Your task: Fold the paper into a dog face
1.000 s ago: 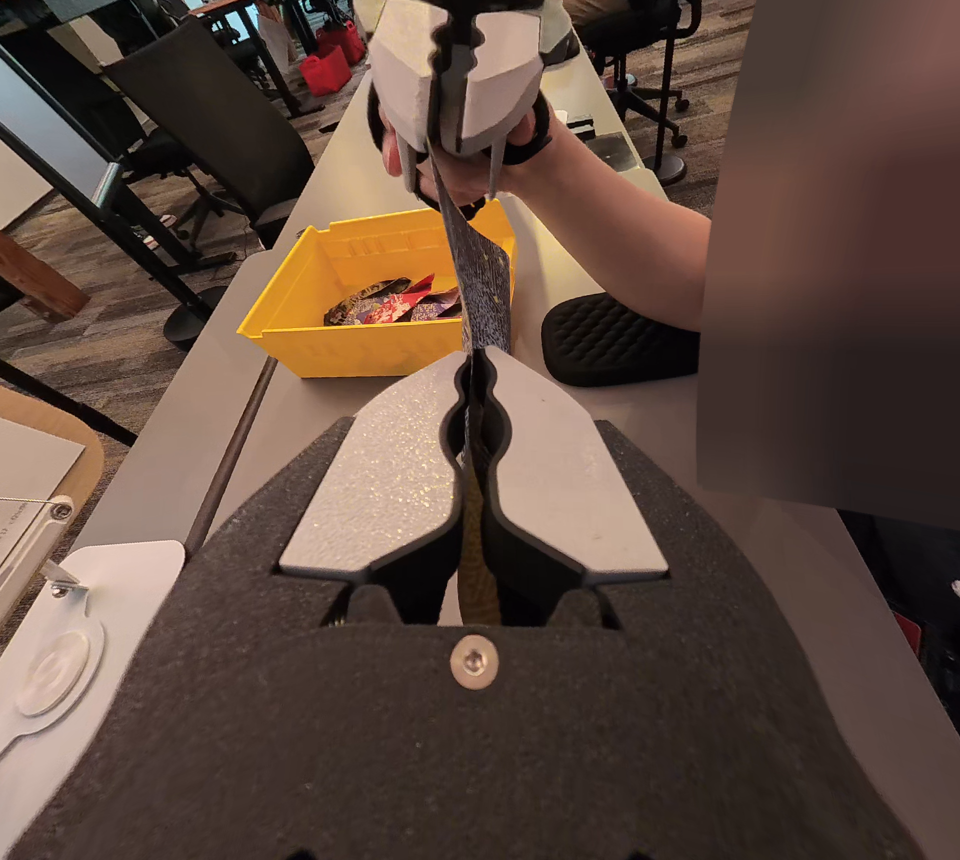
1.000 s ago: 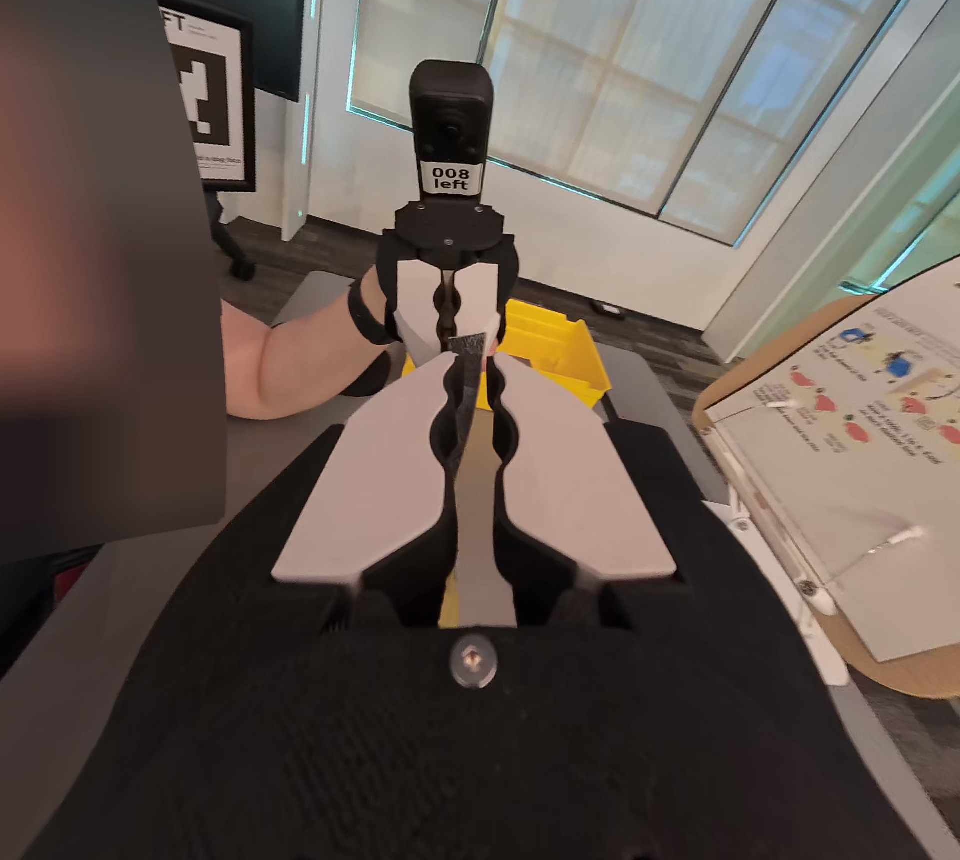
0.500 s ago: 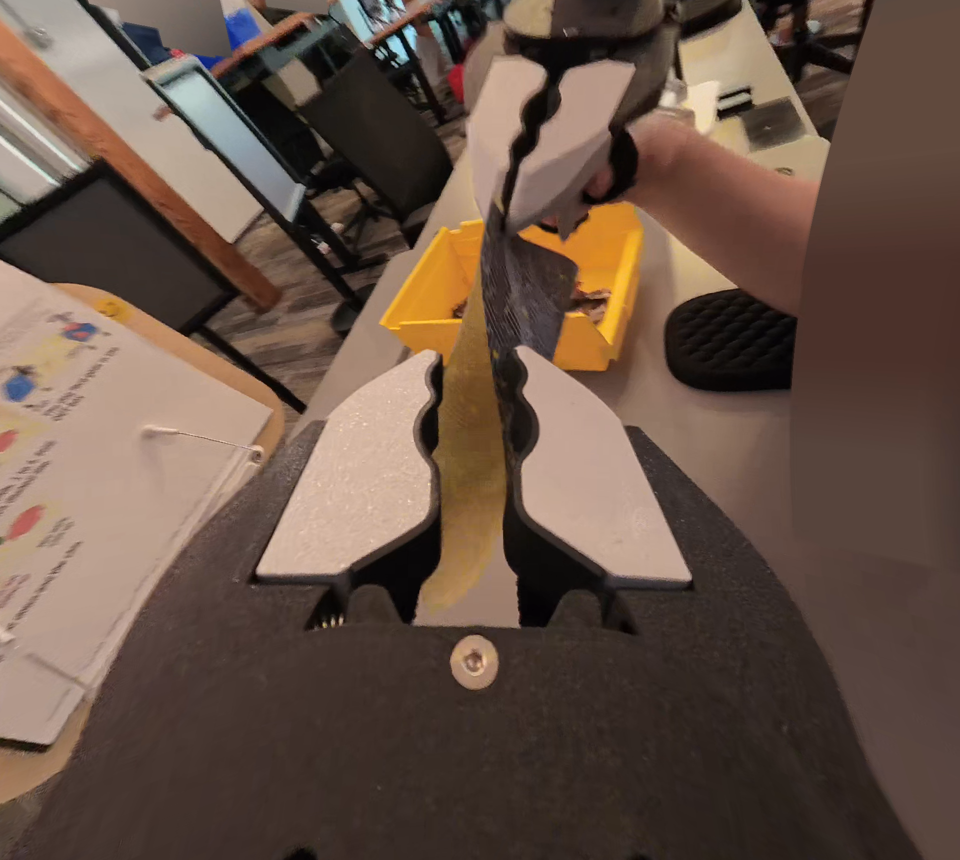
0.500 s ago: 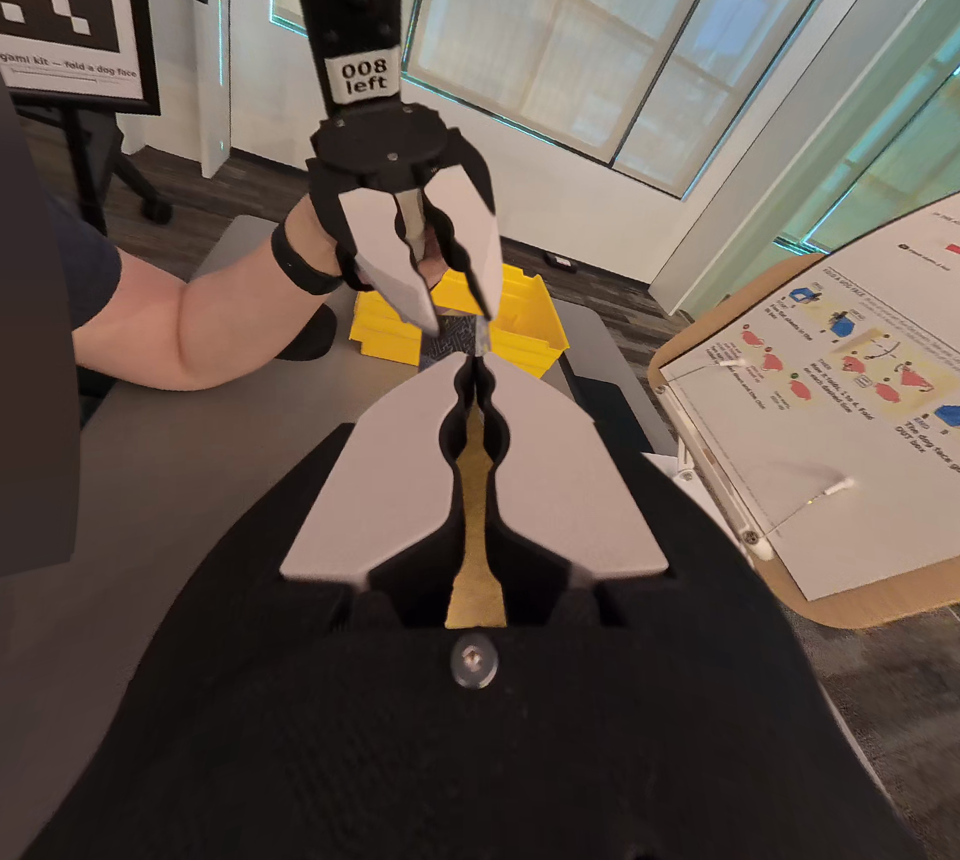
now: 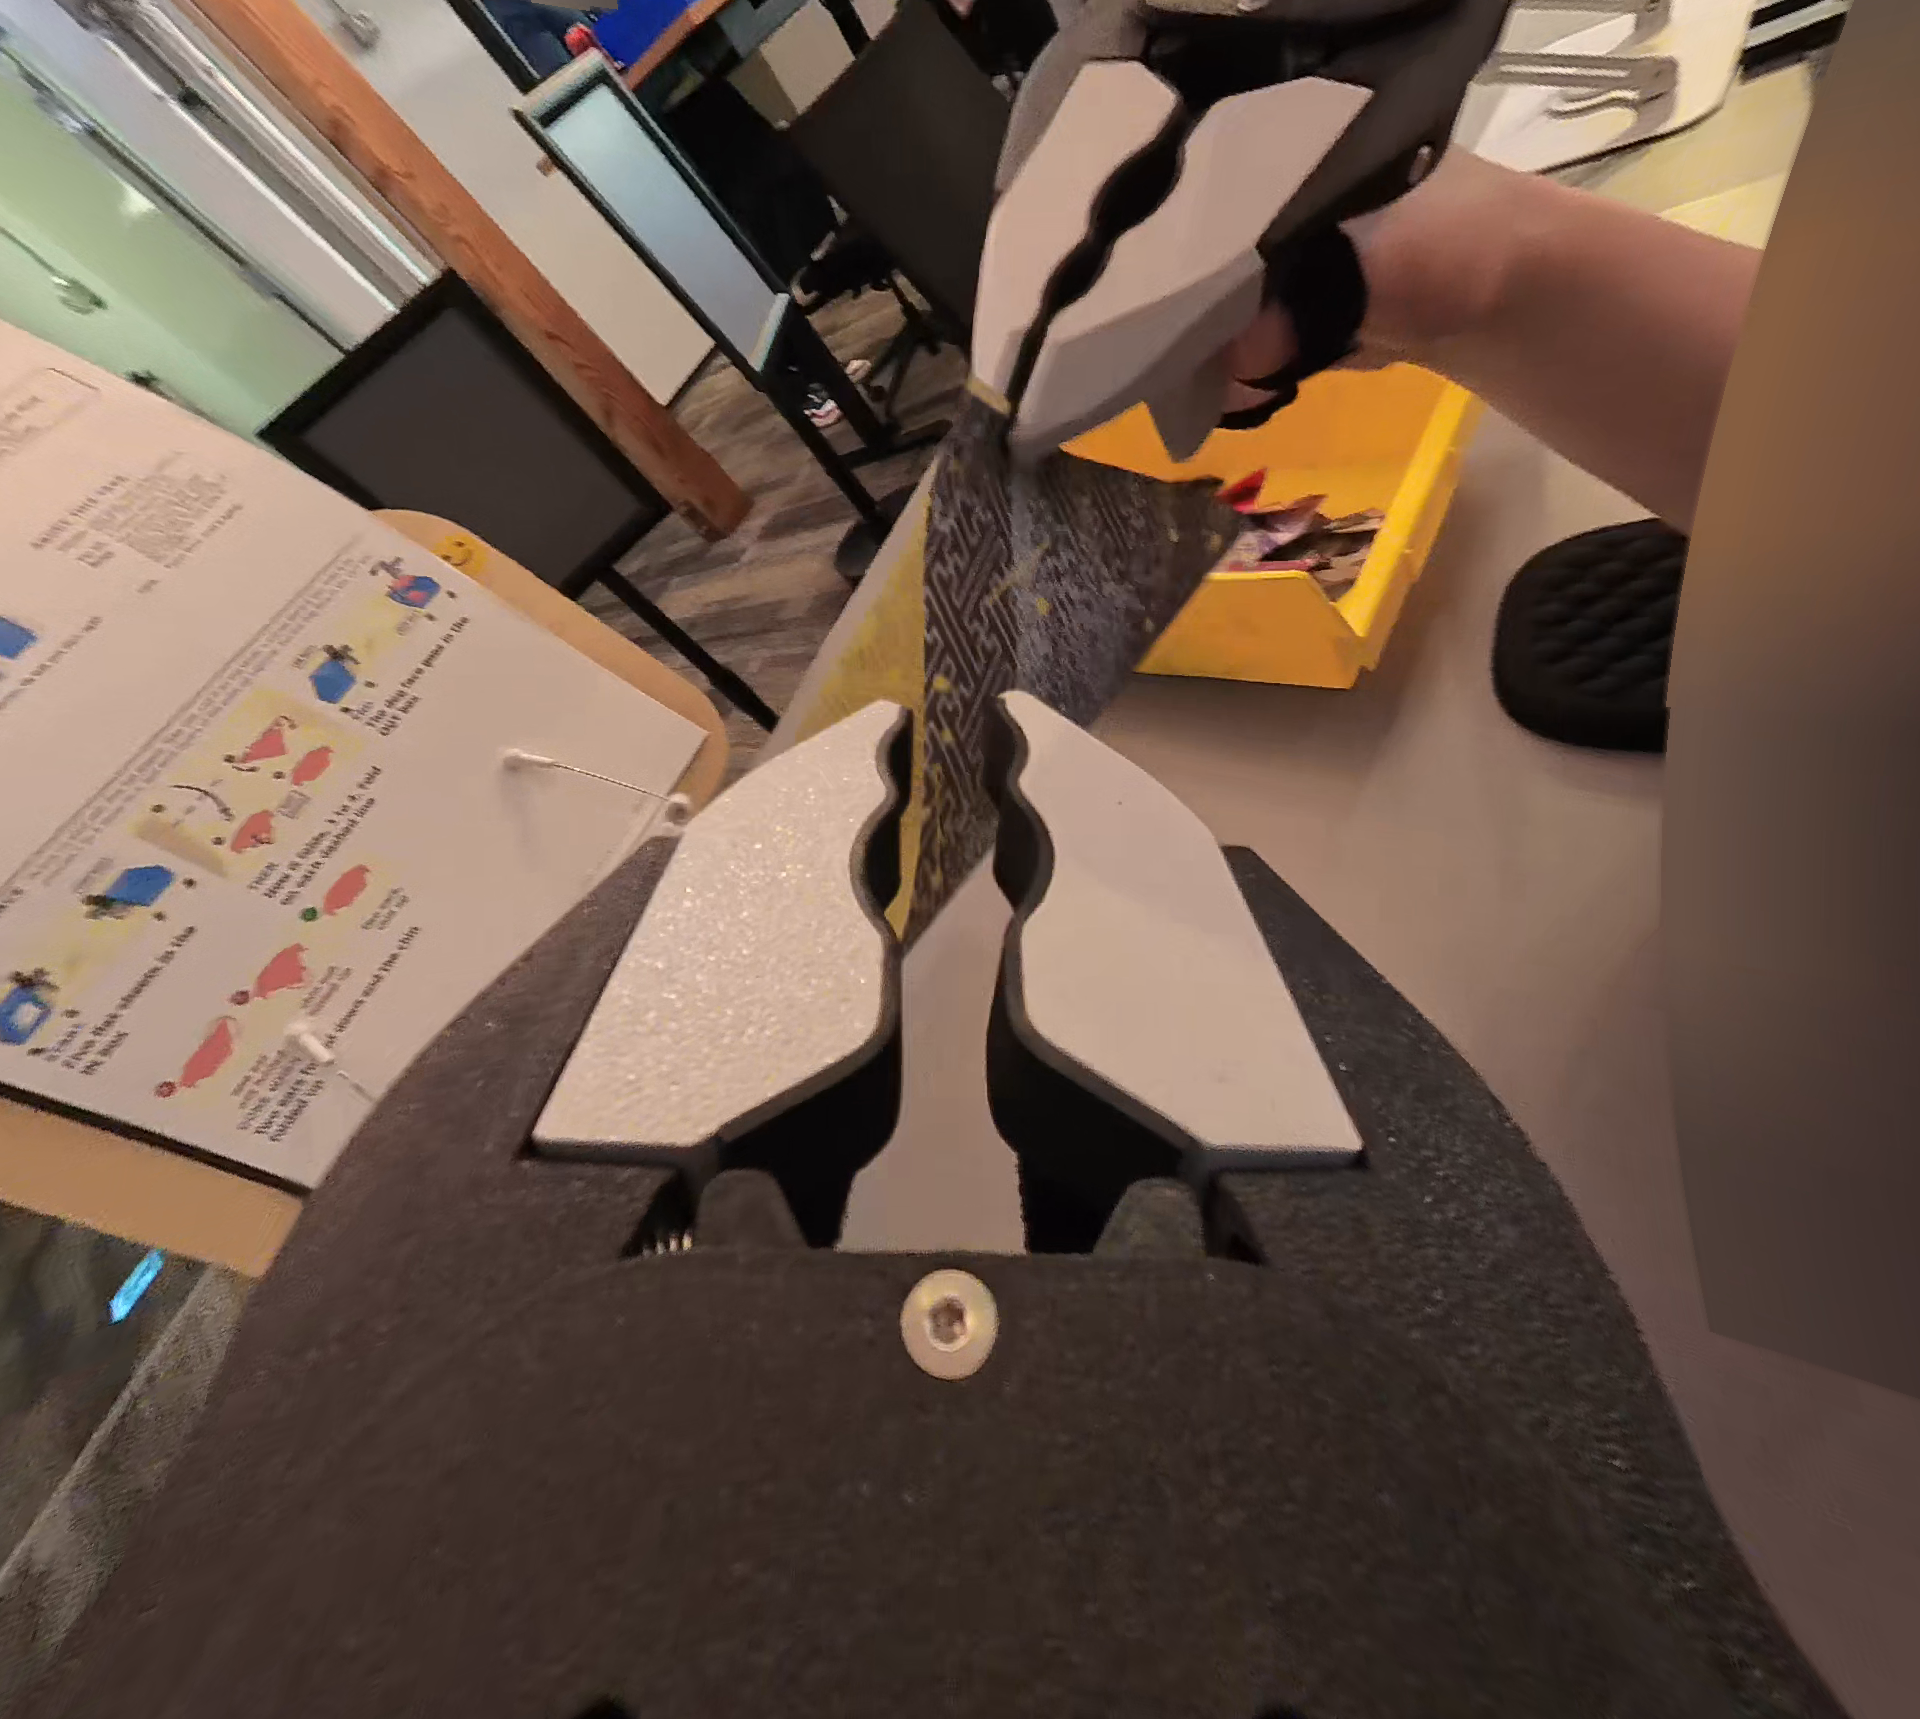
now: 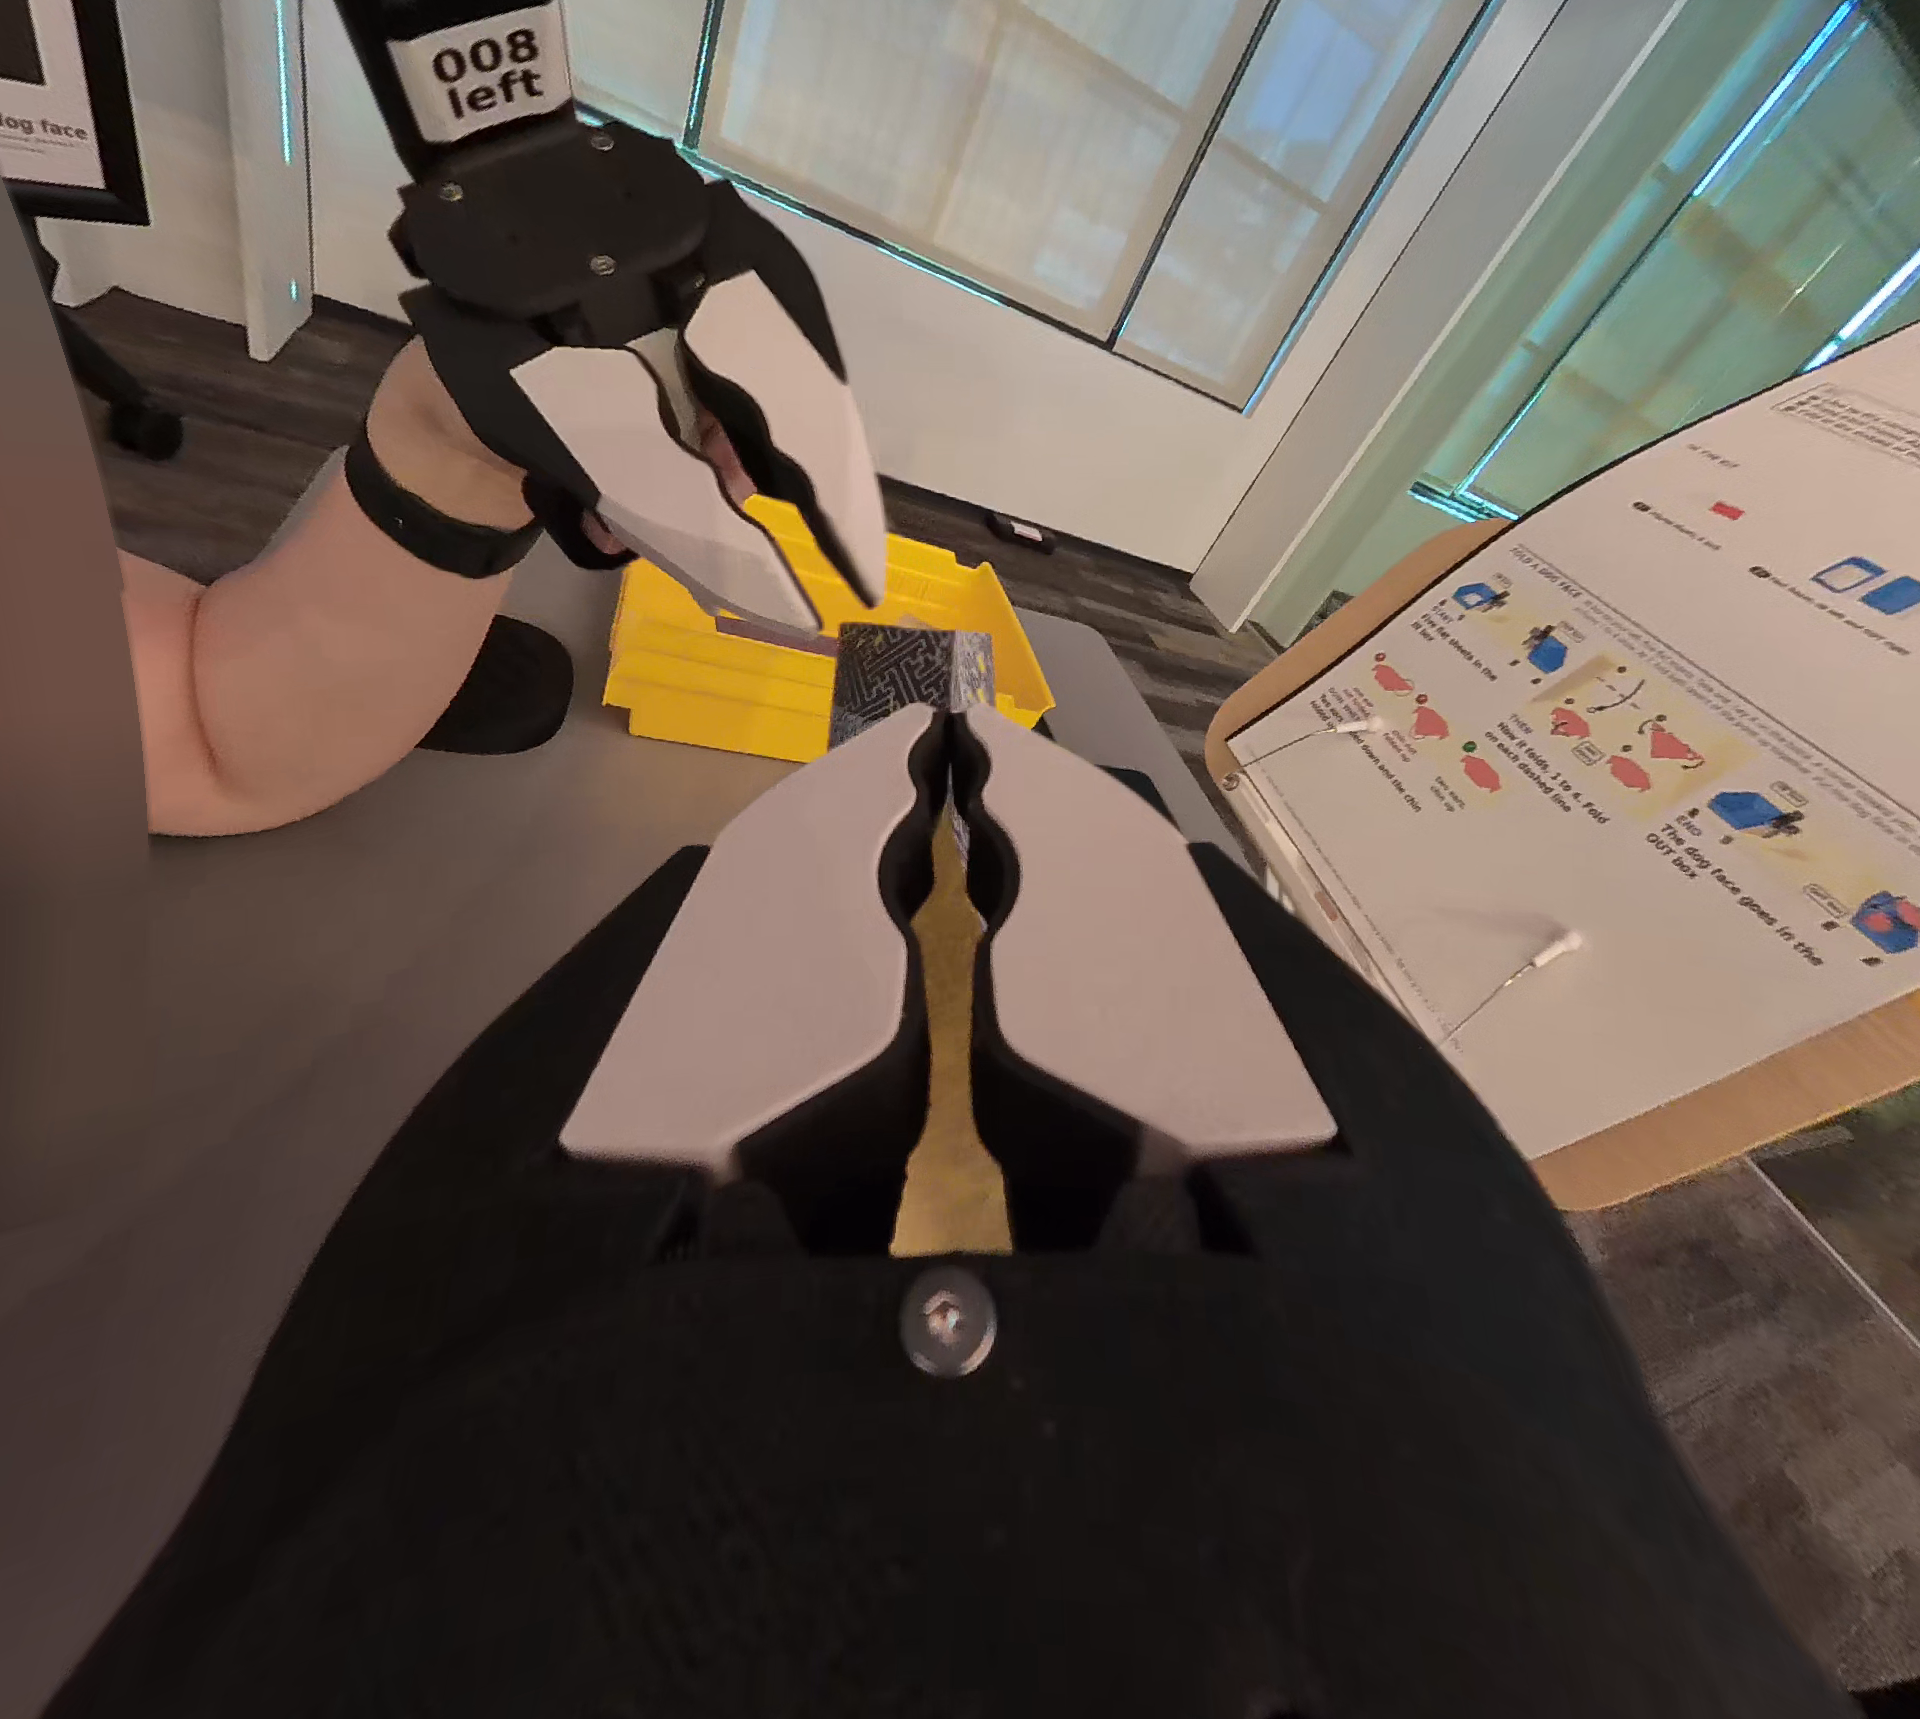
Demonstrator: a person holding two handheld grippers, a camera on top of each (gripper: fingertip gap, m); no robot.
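The dark maze-patterned, yellow-backed paper sheet [image 5: 1039, 599] hangs in the air over the grey surface [image 5: 1299, 838], pinched by the closed right claw [image 6: 948, 734]. The left claw [image 5: 951, 724] gapes around its lower corner. No dog face shows; most folds seem left.

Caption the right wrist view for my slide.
Right gripper pinches the patterned paper while the open left gripper hovers above the yellow bin.

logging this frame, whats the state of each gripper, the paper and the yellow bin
left gripper: open, paper between its fingers, not clamped
right gripper: shut on the paper
paper: partly folded, held in the air over the table
yellow bin: on the table, folded papers inside
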